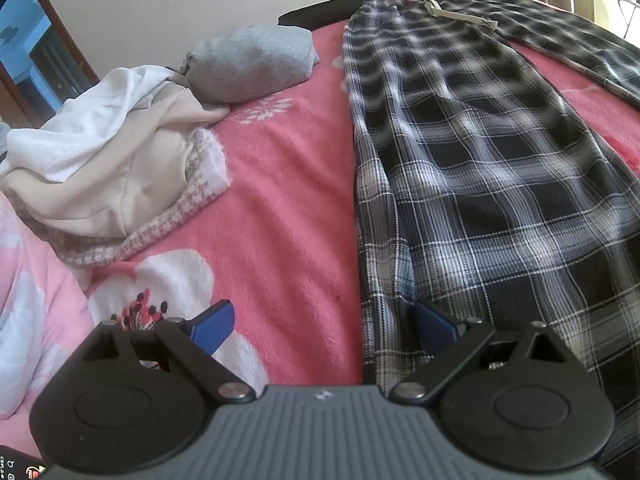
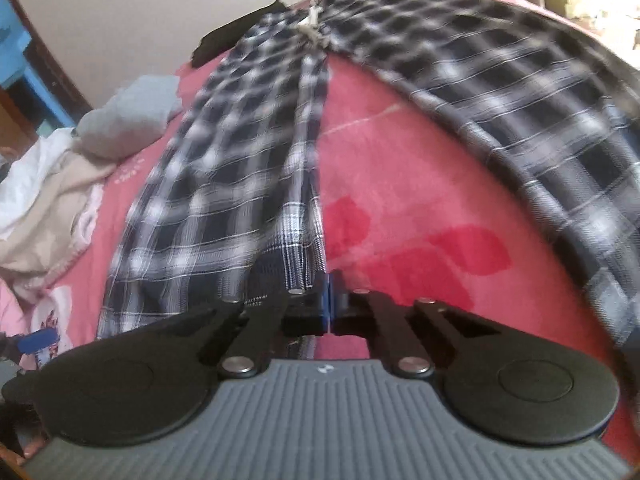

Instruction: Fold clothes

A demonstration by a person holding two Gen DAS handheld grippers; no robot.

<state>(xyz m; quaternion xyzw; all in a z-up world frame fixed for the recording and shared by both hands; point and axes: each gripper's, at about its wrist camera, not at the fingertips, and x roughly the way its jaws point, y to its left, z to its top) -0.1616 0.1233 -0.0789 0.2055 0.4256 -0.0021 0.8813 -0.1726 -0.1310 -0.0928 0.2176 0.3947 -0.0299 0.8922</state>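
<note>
Right wrist view: my right tool (image 2: 329, 307) is pinched shut on the inner hem of the plaid trousers (image 2: 224, 184), spread unfolded mid-frame on the bed (image 2: 392, 168). My left tool (image 1: 322, 330) gapes empty at bottom; I judge folding barely begun, with the clothes heap (image 1: 108, 160) at left waiting.

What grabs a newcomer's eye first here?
The black-and-white plaid pants spread legs apart across the pink floral blanket. The right tongs are shut at the inner hem of one leg; the left tongs are open at its outer edge. A heap of pale clothes lies left.
</note>
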